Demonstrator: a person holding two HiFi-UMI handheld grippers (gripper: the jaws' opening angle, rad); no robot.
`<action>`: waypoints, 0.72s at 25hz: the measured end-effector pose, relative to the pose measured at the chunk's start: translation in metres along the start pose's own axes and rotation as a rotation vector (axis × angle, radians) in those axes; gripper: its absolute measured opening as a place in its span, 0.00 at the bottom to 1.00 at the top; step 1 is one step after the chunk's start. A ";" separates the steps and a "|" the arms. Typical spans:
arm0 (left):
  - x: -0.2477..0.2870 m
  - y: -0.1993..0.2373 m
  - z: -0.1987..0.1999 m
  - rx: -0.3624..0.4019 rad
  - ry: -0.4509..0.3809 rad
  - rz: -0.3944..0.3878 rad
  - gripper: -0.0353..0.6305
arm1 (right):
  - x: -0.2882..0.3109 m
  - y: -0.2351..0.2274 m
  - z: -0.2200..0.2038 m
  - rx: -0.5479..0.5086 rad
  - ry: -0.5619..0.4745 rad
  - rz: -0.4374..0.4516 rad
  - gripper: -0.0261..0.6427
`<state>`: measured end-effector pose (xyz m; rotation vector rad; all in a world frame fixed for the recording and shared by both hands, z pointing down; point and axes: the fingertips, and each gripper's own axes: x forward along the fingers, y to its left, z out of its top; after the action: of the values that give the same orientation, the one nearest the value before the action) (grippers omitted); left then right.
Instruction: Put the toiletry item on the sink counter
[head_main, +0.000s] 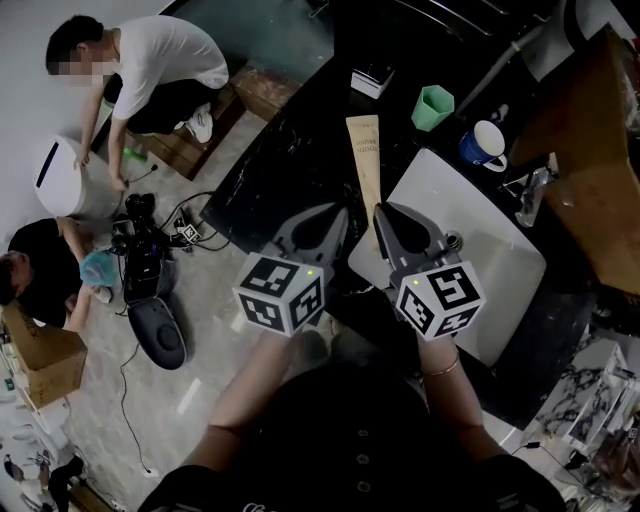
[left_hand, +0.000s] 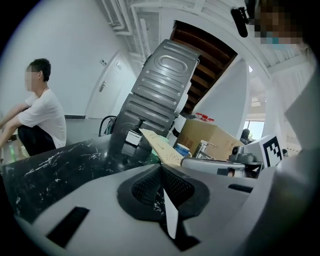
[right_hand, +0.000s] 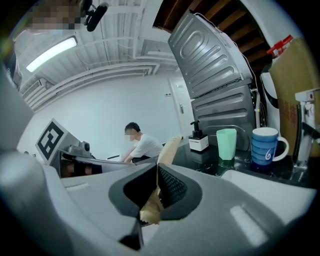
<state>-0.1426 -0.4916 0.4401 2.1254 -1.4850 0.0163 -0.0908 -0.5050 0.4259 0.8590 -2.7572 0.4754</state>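
Note:
The toiletry item is a long, flat tan box (head_main: 364, 160). It lies over the black marble counter (head_main: 290, 170), left of the white sink basin (head_main: 480, 290). My right gripper (head_main: 385, 215) is shut on the box's near end. In the right gripper view the tan box (right_hand: 169, 149) rises from between the pads of that gripper (right_hand: 156, 172). My left gripper (head_main: 318, 222) hovers just left of the box with its jaws together and nothing visibly held. The left gripper view shows that gripper (left_hand: 161, 170) shut and the box (left_hand: 161, 146) slanting ahead of it.
A green cup (head_main: 432, 107), a blue mug (head_main: 485, 145), a faucet (head_main: 530, 195) and a soap dispenser (head_main: 372, 78) stand at the back of the counter. One person (head_main: 150, 70) crouches on the floor at left, another (head_main: 40, 270) sits lower left among cables and gear.

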 end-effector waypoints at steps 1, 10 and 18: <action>0.002 0.002 -0.002 -0.003 0.006 0.001 0.07 | 0.002 -0.001 -0.002 0.001 0.006 0.001 0.06; 0.013 0.017 -0.010 -0.027 0.031 0.010 0.07 | 0.021 -0.010 -0.017 0.020 0.059 0.001 0.06; 0.022 0.028 -0.015 -0.050 0.038 0.024 0.07 | 0.032 -0.020 -0.034 0.049 0.103 -0.013 0.06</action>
<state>-0.1542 -0.5108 0.4711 2.0564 -1.4738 0.0274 -0.1015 -0.5243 0.4720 0.8380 -2.6551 0.5711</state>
